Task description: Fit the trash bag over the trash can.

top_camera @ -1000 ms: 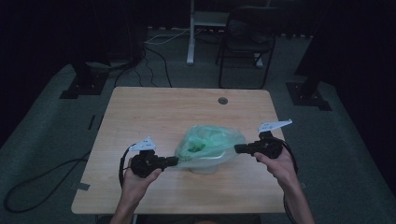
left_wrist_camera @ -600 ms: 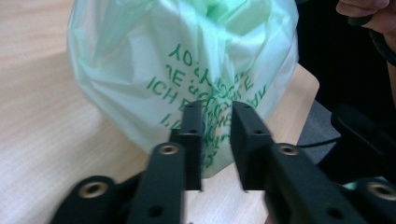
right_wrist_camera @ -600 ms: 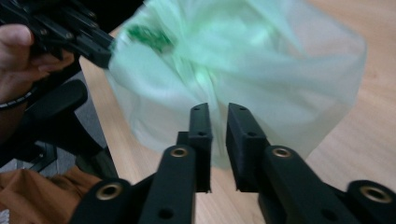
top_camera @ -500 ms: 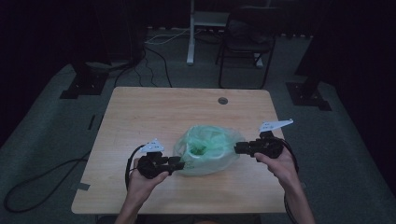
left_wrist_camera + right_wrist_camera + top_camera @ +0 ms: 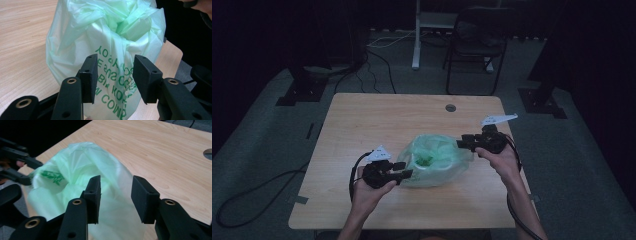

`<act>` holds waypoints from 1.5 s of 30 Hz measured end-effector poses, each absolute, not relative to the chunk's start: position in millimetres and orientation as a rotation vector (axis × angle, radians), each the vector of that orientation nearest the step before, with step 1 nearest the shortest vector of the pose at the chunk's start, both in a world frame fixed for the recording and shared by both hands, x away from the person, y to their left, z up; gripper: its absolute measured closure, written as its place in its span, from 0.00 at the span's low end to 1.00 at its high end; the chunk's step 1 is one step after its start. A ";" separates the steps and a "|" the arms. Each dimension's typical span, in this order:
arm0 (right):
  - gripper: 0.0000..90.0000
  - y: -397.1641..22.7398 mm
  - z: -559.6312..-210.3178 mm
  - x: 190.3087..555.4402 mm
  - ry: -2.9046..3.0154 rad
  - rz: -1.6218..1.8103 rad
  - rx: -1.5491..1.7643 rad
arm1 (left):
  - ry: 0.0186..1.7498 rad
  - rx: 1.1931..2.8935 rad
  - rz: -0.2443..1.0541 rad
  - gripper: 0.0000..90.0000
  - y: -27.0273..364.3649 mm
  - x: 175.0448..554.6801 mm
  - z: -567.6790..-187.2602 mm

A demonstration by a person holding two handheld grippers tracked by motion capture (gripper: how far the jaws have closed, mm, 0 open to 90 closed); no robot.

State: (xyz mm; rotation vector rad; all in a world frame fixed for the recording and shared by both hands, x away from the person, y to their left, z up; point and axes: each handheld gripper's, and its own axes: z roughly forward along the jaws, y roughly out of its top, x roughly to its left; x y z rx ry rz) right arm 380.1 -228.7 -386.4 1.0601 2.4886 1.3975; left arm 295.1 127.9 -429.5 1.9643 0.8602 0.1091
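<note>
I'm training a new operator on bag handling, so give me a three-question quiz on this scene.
1. True or false: the green plastic bag lies on the wooden table.
2. The left gripper is: A) open, jaws apart before the bag's printed side; B) clamped on a cup; C) resting on the floor.
3. Fill in: the right gripper is at the bag's ___ side in the high view.

Key: 1 true; 2 A; 3 right.
</note>
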 end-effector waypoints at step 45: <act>0.86 -204.1 -408.8 453.5 2.458 1.285 1.264 | 0.819 1.997 0.146 0.82 124.8 284.8 -432.5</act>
